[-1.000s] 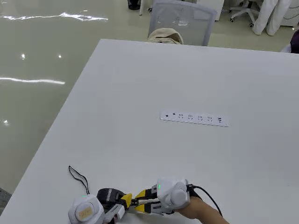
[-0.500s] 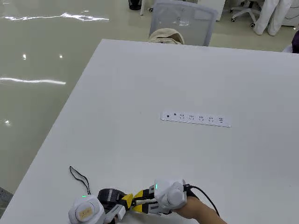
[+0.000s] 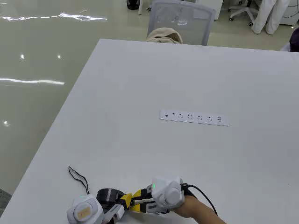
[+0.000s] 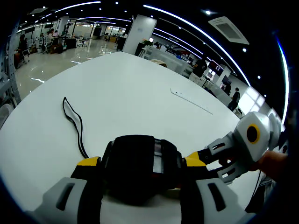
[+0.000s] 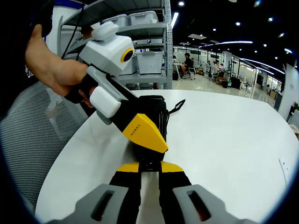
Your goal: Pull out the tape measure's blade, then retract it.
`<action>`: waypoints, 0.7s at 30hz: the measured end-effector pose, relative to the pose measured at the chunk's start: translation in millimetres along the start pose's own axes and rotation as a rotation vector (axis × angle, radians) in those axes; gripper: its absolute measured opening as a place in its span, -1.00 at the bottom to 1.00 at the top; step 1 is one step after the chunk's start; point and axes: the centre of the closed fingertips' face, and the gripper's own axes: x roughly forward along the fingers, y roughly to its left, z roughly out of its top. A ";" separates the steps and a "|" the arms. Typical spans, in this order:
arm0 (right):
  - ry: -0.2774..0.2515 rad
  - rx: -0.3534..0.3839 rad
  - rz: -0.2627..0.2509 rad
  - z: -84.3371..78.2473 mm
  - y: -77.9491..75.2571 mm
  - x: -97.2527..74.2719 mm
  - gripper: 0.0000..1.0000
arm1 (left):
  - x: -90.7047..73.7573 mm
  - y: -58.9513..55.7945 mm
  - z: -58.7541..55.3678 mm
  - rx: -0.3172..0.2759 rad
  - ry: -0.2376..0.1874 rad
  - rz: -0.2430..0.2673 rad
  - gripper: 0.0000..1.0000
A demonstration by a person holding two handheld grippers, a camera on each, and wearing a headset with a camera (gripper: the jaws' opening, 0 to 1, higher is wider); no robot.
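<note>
White desk (image 3: 187, 74), near its front left corner: left gripper (image 4: 142, 161) jaws clench the black tape measure (image 4: 140, 175); right gripper (image 5: 149, 169) jaws pinch what looks like the blade tip (image 5: 149, 163) at its mouth. Pull-out seems barely begun; next, draw the right gripper straight away.

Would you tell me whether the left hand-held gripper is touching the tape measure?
Touching: in the left gripper view, the left hand-held gripper clamps the black tape measure between its yellow-tipped jaws.

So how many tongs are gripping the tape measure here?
2. The left tongs clamp the black tape measure across its sides; the right tongs are shut on one end of it.
</note>
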 end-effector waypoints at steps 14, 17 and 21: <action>-0.016 0.034 -0.027 -2.3 0.7 1.0 -0.76 | 1.4 -1.7 -1.3 0.028 0.019 -0.009 0.32; -0.012 0.034 -0.034 -5.8 0.9 2.8 -0.75 | 2.0 -2.5 -2.8 0.044 0.027 -0.011 0.32; -0.007 0.040 -0.037 -7.7 1.6 3.5 -0.75 | 1.9 -3.5 -3.9 0.063 0.032 -0.012 0.32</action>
